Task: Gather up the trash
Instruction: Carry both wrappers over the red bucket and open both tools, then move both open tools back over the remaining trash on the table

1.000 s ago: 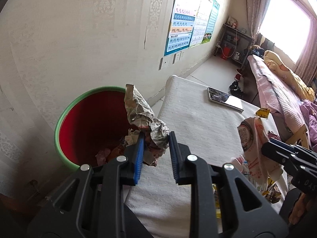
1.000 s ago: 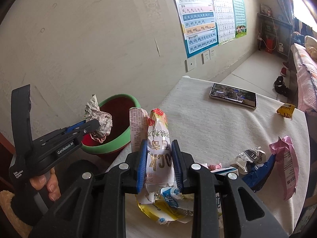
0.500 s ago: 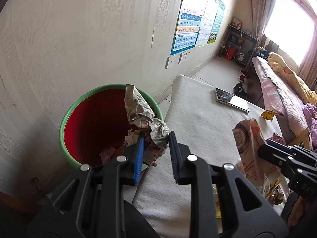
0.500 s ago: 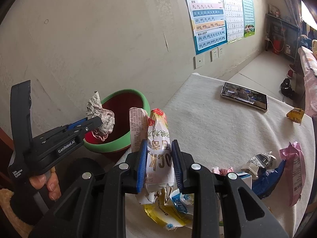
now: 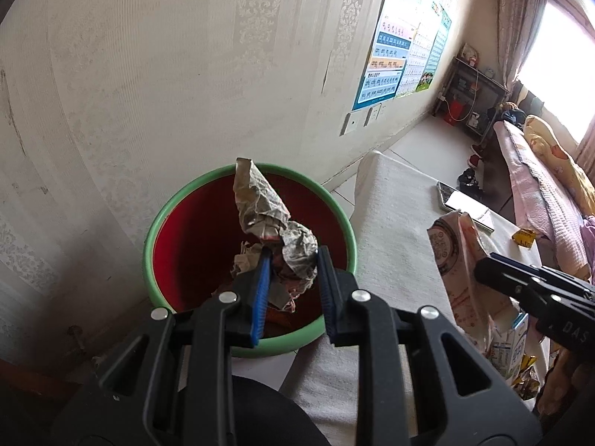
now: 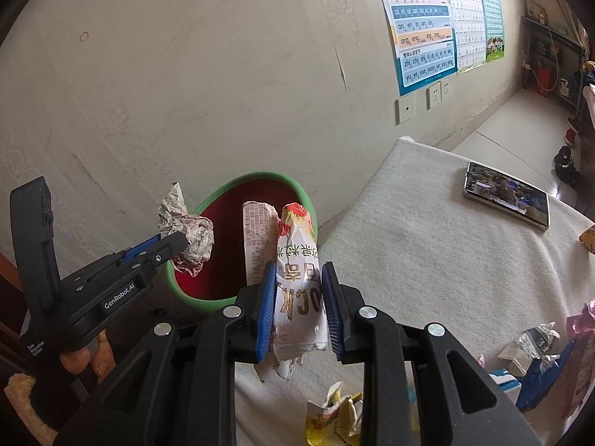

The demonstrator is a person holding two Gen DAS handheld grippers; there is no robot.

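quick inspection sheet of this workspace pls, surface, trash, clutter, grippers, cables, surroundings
surface: table under a white cloth, beside a wall.
job's things: red bin with green rim on the floor by the table end, scraps inside; crumpled newspaper; snack wrapper.
clutter: loose wrappers and a yellow packet on the cloth; phone lying flat, screen lit.
grippers: left hand-held gripper shut on the newspaper, over the bin; right hand-held gripper shut on the wrapper, by the table edge.
cables: one at the far shelf.
surroundings: wall charts, sockets, bed, window.
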